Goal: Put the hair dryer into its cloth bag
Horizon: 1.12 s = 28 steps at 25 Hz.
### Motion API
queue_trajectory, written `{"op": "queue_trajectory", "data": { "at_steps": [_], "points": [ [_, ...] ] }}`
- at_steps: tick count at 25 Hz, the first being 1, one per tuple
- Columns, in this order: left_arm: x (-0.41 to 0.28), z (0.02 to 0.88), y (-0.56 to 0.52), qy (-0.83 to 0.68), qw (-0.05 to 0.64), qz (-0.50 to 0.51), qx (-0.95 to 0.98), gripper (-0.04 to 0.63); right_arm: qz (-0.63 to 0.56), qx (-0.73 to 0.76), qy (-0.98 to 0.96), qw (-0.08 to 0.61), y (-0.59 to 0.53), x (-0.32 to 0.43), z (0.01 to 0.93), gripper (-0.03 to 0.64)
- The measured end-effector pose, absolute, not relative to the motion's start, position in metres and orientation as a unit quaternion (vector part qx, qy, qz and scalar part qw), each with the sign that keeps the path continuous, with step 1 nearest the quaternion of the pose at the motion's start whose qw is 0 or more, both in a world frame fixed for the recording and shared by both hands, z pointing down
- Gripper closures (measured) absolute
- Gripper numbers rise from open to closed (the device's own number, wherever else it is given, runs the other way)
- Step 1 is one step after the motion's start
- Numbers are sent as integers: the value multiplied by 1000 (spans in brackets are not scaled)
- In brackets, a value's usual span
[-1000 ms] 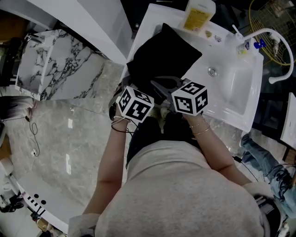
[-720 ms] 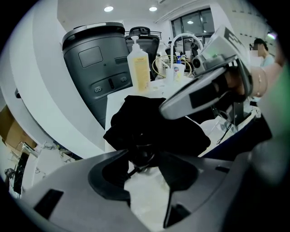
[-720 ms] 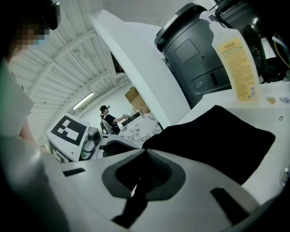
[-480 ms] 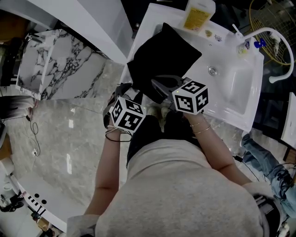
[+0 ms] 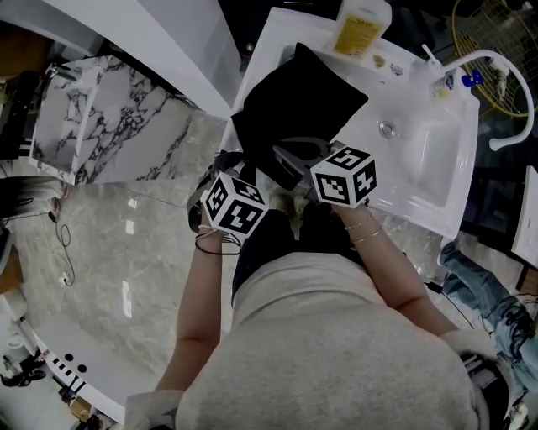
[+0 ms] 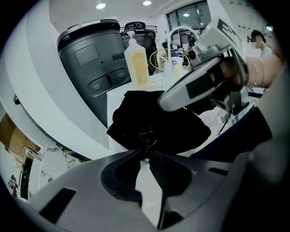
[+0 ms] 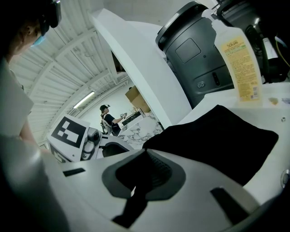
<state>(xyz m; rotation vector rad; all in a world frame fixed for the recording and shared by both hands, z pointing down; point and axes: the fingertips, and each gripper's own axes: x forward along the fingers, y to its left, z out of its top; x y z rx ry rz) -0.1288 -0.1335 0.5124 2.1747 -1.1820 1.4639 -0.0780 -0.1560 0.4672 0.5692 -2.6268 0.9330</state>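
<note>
One black cloth bag (image 5: 294, 92), two claws, one yellow bottle (image 5: 361, 25)! The bag lies bulging on the white table (image 5: 273, 38) beside the sink (image 5: 424, 147), with the dryer itself out of sight. The left claw (image 6: 145, 153) has just been closing and now pinches the bag's gathered near edge. The right claw (image 7: 144, 154) sits clenched shut at the bag's rim. Pale marble floor (image 5: 126, 252) spreads below.
</note>
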Motion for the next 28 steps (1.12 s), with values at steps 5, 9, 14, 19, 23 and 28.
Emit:
{"op": "queue_trajectory", "data": {
  "at_steps": [5,9,14,19,23,28],
  "points": [
    [-119,508,-146,-417,145,478,759,541,326,193,-913,151,-155,-83,470,611],
    [-107,512,-153,-405,145,477,767,541,327,193,-913,151,-155,-84,470,611],
    [-96,518,-162,-387,141,483,773,541,332,196,-910,150,-155,-82,472,611],
    [-97,524,-166,-370,138,500,771,540,335,199,-908,152,-155,-79,474,611],
    [-97,528,-169,-371,139,503,768,540,336,201,-907,155,-155,-79,475,611],
    [-96,533,-170,-377,133,510,762,538,340,206,-904,156,-155,-76,478,611]
  ]
}}
